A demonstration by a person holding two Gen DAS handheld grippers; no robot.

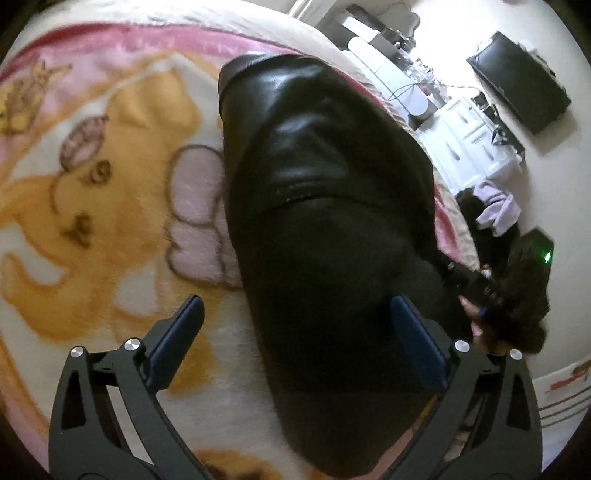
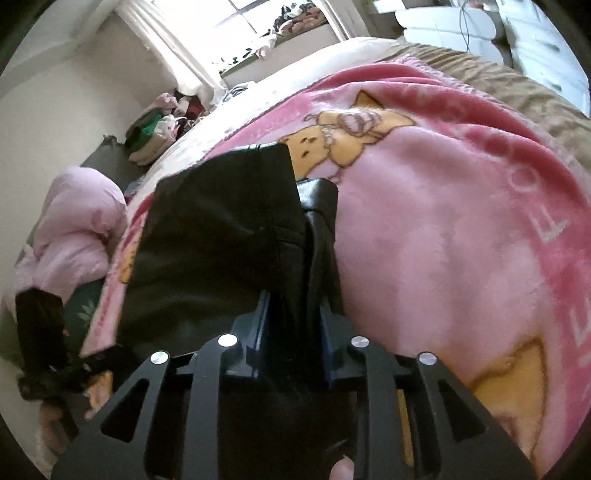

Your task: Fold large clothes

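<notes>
A black leather-like garment [image 1: 325, 206] lies lengthwise on the pink and cream cartoon blanket [image 1: 110, 192]. My left gripper [image 1: 295, 314] is open just above it, its blue-padded fingers [image 1: 177, 339] spread with the garment's near part between and below them. The other gripper shows at the right edge of the left wrist view [image 1: 480, 291], at the garment's side. In the right wrist view my right gripper [image 2: 293, 306] is shut on a bunched edge of the black garment [image 2: 221, 229], which stretches away over the blanket [image 2: 443, 229].
The bed's edge runs along the right in the left wrist view, with white drawers [image 1: 469, 129] and a black screen [image 1: 517, 81] beyond. In the right wrist view a pink duvet [image 2: 77, 229] and a clothes pile [image 2: 155, 136] lie at the left, under a window [image 2: 240, 22].
</notes>
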